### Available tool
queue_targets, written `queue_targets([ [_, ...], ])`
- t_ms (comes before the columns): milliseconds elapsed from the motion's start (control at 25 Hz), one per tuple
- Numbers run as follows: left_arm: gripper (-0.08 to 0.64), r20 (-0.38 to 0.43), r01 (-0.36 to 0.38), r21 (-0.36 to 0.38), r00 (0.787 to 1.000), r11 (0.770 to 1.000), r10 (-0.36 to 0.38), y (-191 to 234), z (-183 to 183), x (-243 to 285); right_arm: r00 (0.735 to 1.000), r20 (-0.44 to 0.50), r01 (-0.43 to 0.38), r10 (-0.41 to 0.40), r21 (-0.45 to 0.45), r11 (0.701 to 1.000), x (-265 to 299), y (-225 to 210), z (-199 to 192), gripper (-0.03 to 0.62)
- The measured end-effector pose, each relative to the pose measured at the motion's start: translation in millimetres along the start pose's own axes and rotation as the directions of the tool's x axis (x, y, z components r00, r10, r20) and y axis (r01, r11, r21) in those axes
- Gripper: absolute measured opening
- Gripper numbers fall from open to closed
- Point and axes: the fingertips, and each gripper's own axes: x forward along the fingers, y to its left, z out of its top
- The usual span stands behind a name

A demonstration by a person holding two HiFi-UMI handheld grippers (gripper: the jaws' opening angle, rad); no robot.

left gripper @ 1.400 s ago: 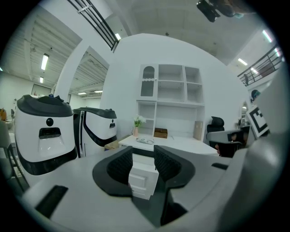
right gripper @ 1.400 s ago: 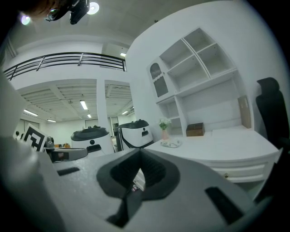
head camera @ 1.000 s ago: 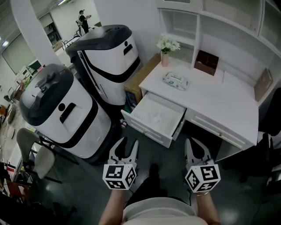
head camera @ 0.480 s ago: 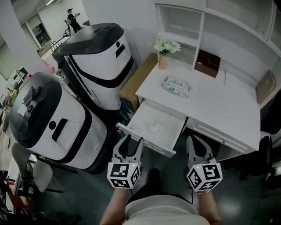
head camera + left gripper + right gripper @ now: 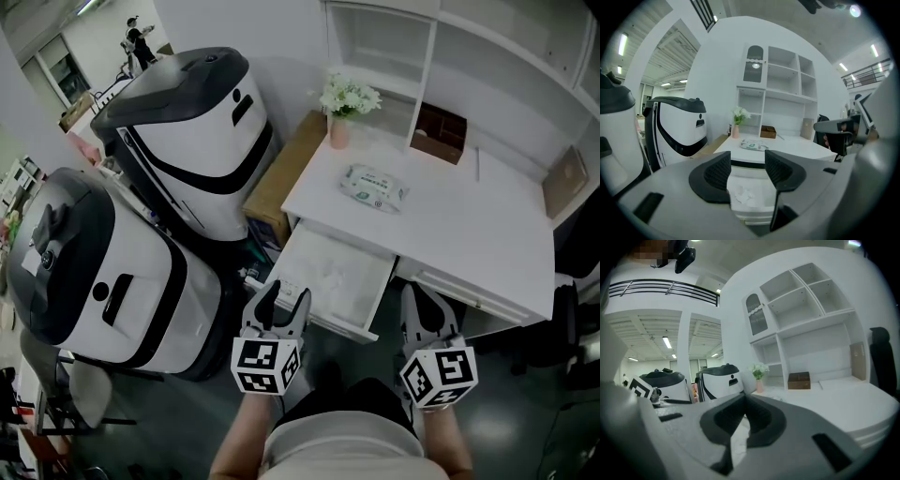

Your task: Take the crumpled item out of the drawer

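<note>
Empty left gripper (image 5: 275, 302), jaws just opened, faces the crumpled item (image 5: 332, 278) lying ahead of its fingers in the open drawer (image 5: 319, 319); best to straddle it before pinching; right gripper (image 5: 427, 306) is closed, empty.

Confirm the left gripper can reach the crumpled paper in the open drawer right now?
Probably yes. The drawer is pulled out, the crumpled paper lies uncovered inside, and the left gripper sits at its front; its jaws have just been opening, nothing between them.
</note>
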Motion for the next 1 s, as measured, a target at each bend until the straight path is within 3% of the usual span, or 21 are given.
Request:
queue_targets([
  [480, 0.218, -0.099, 0.065, 0.071, 0.993, 0.995, -0.058, -6.7, -10.1, 49.5, 0.998, 0.013, 0.063, -0.064, 0.039, 0.997, 6.4, -29.9, 2.9, 0.002],
  [1000, 0.224, -0.238, 0.109, 0.126, 0.968, 0.986, -0.077, -10.1, -32.9, 121.1, 1.0, 0.0, 0.026, -0.026, 0.05, 0.998, 62.9, -59.9, 10.2, 0.002],
])
